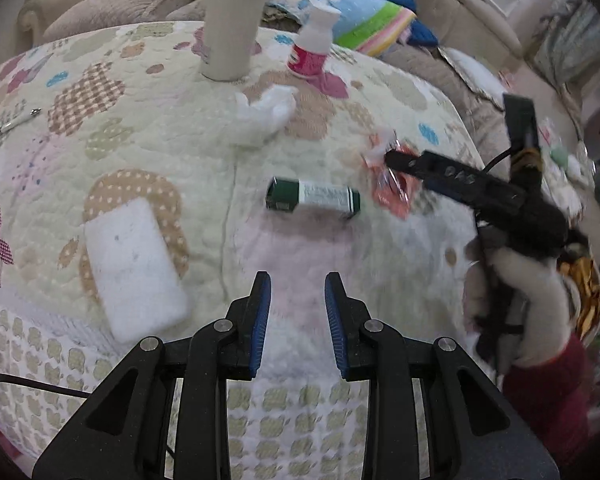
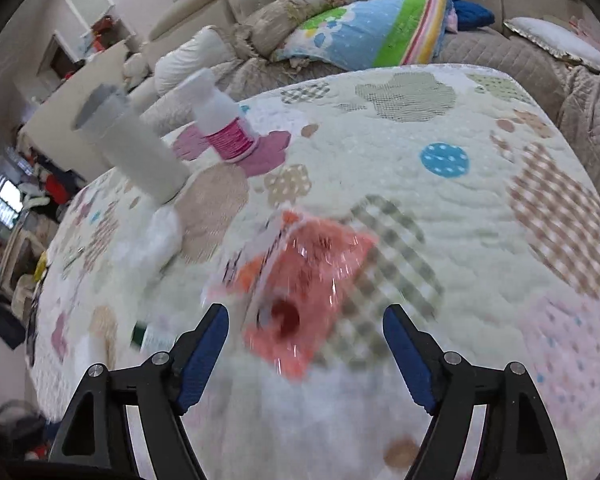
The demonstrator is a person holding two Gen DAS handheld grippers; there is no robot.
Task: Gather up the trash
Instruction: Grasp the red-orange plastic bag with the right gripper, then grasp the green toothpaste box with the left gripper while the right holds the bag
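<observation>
Blue-padded jaws on your left gripper stand a narrow gap apart with nothing between them, just bare quilt under the tips. You've got that one tilted steeply down over the near edge of the quilted surface.

Your right gripper is also pitched down, jaws spread wide. The red wrapper lies on the quilt just ahead of the tips, roughly centred in the gap but closer to the left pad; neither pad touches it as far as the blur lets you see. From the left wrist view you can see your right hand, in a white glove with a dark red sleeve, holding that gripper out so its finger reaches right over the wrapper.

Moving outward, here's the count:
- one red crinkly wrapper, with some white bits mixed in at its far end
- one green and white box lying flat, just left of the wrapper and straight ahead of your left jaws
- one crumpled white tissue further back
- one white rectangular pad, left of your left gripper, near the edge
- one tall beige flask standing upright at the back
- one small white bottle with a pink label beside it, also upright
- one small metal thing at the far left, too small to tell what it is

Beyond the quilt, a beige sofa carries one bright folded blanket.
</observation>
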